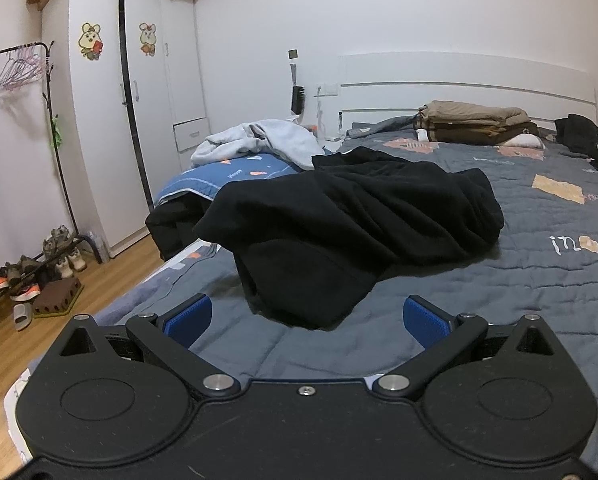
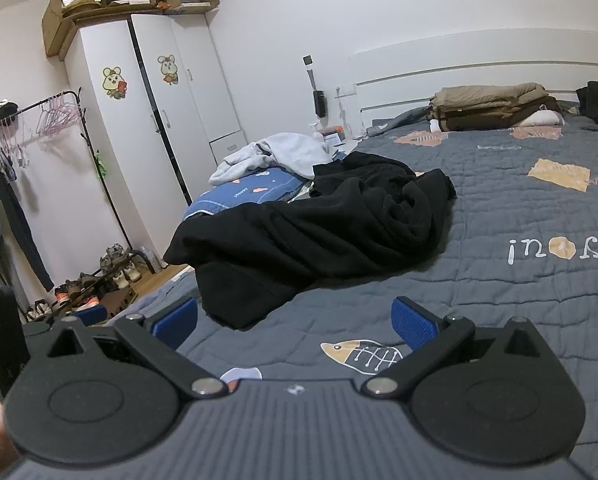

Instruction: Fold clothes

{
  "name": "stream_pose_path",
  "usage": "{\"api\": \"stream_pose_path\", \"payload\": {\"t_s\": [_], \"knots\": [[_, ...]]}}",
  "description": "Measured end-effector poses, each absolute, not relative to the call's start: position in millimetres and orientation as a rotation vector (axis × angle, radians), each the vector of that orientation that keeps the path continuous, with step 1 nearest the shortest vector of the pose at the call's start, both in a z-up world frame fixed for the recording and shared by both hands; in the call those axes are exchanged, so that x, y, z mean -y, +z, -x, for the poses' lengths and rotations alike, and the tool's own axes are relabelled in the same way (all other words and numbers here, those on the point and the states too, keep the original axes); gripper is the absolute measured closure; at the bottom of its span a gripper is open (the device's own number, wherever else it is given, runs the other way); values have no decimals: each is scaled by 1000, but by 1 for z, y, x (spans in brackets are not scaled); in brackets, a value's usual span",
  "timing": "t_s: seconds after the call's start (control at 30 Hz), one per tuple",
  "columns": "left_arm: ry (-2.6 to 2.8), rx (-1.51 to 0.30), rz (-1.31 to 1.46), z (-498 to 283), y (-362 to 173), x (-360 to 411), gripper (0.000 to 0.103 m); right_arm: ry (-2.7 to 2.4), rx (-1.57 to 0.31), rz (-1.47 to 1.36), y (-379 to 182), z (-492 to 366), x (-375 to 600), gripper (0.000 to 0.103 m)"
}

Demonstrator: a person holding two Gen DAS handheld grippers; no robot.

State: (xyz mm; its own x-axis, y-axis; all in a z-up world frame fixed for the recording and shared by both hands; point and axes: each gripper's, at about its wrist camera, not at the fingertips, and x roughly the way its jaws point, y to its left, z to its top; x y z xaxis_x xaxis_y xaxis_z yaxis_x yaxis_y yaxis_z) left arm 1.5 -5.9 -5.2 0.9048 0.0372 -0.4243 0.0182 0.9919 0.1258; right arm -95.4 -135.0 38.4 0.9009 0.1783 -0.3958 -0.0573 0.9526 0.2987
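- My left gripper [image 1: 307,320] was spread wide, blue pads [image 1: 191,320] apart, nothing between them.
- My right gripper [image 2: 295,322] was likewise spread wide and empty, blue pads [image 2: 413,324] apart.
- Black garment [image 1: 351,220] lay crumpled on the grey quilt [image 1: 519,280], a rumpled heap, not flattened.
- From the left wrist view its nearest hanging edge sat just ahead of my left gripper, roughly centred between the pads, close but not touching.
- From the right wrist view the same garment [image 2: 311,232] was ahead and to the left of my right gripper, near the left pad, with bare quilt [image 2: 499,288] straight in front.
- Garment's far left part draped toward the bed edge, over another dark cloth I couldn't identify.
- Behind it, a light grey garment [image 1: 259,144] lay bunched on a blue patterned quilt [image 1: 227,176], touching the black one at the back.
- Folded tan and brown stack [image 1: 475,124] sat near the white headboard [image 1: 459,84], well apart from both grippers.
- More dark clothes [image 1: 579,136] at the far right by the headboard.
- White wardrobe [image 1: 111,120] with cartoon stickers on the left, clothes rack [image 2: 59,120] with hangers beside it, shoes [image 1: 59,256] on the wood floor below.
- A fish print [image 2: 363,356] on the quilt showed just under my right gripper.
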Motion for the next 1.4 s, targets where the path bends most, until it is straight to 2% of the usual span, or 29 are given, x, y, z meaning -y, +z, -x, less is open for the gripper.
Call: {"api": "stream_pose_path", "payload": {"t_s": [0.8,1.1,1.4], "knots": [[-34,-423,-120,6,1,1,0,107,-428,-272,49,102,127,0],[-84,-456,9,-6,0,-25,0,95,-403,-265,49,98,126,0],[-71,-466,78,-26,-1,-53,0,71,-423,-186,41,33,118,0]]}}
